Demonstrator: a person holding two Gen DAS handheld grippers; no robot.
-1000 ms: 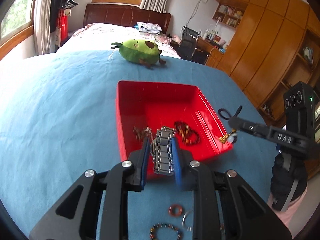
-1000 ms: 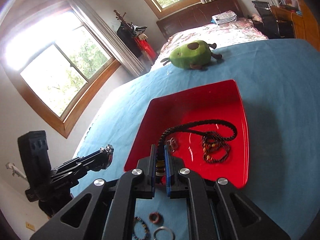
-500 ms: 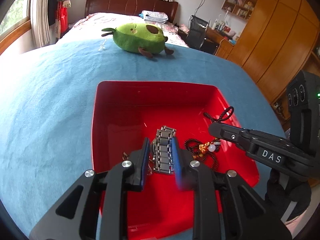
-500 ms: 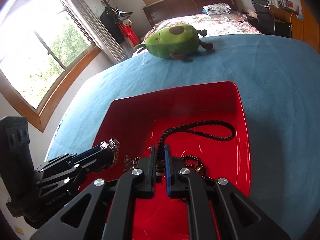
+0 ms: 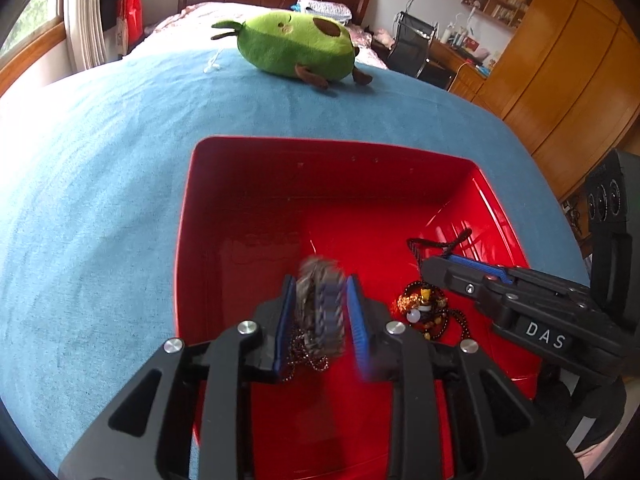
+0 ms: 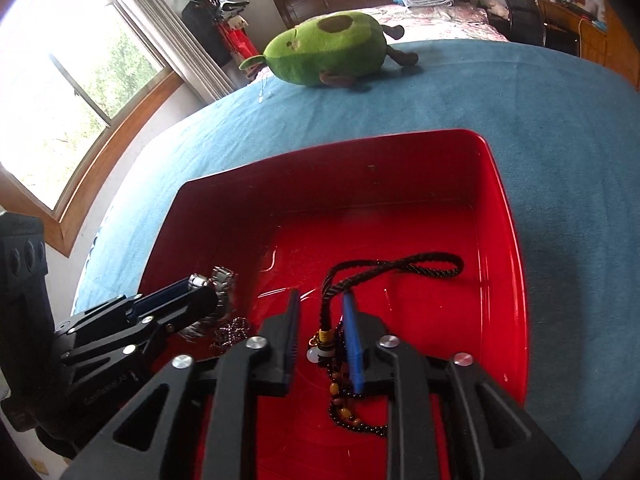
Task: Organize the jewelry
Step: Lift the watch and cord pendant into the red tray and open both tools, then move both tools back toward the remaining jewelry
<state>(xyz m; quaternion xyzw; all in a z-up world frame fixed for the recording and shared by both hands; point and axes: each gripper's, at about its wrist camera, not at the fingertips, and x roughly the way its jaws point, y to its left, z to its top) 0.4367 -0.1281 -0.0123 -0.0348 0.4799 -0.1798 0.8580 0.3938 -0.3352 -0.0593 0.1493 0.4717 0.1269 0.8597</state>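
Both grippers hang over the red tray [image 5: 182,240] on the blue cloth [image 5: 88,184]. The left gripper [image 5: 320,300] is spread, the blurred metal bracelet [image 5: 322,312] loose between its 2 fingers. The right gripper [image 6: 320,316] is also spread, the black cord necklace [image 6: 396,264] lying in the tray between its fingers.

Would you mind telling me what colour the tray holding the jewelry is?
The tray is bright red, seen best in the right wrist view.
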